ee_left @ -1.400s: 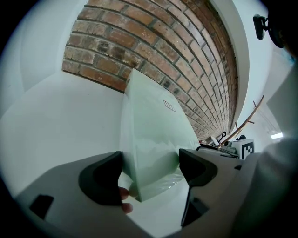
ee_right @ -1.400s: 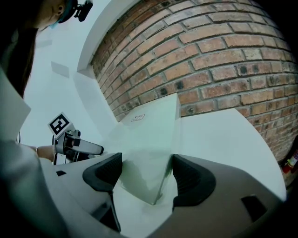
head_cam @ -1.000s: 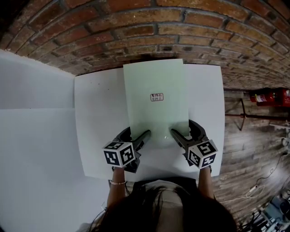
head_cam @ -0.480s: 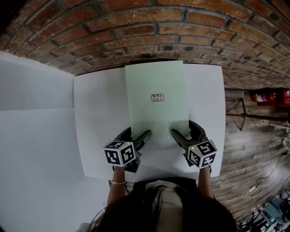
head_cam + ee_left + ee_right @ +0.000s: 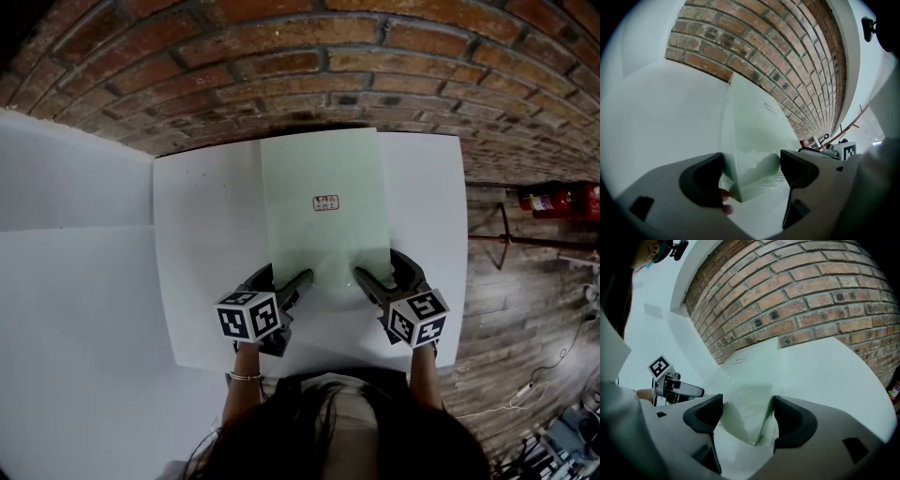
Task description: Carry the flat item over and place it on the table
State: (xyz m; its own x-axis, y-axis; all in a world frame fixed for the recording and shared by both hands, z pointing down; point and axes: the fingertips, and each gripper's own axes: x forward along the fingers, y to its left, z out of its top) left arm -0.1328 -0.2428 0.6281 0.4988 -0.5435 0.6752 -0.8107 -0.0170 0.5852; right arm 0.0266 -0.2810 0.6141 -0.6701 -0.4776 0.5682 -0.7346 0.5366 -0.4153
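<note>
Where white table (image 5: 206,234) meets brick wall (image 5: 328,56) — left tongs (image 5: 289,277), right tongs (image 5: 375,268) each clamp pale-green sheet (image 5: 323,169) corner.

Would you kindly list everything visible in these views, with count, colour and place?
flat sheet: one, pale green, over the table, reaching toward the wall
label: one, small, pale, near the sheet's middle
table: one, white, against the wall
brick wall: one, red-brown, behind the table
fire extinguisher: one, red, far right
floor: one, brown wood, right of the table
left hand-held gripper: one, grey, on the sheet's near left corner
right hand-held gripper: one, grey, on its near right corner
</note>
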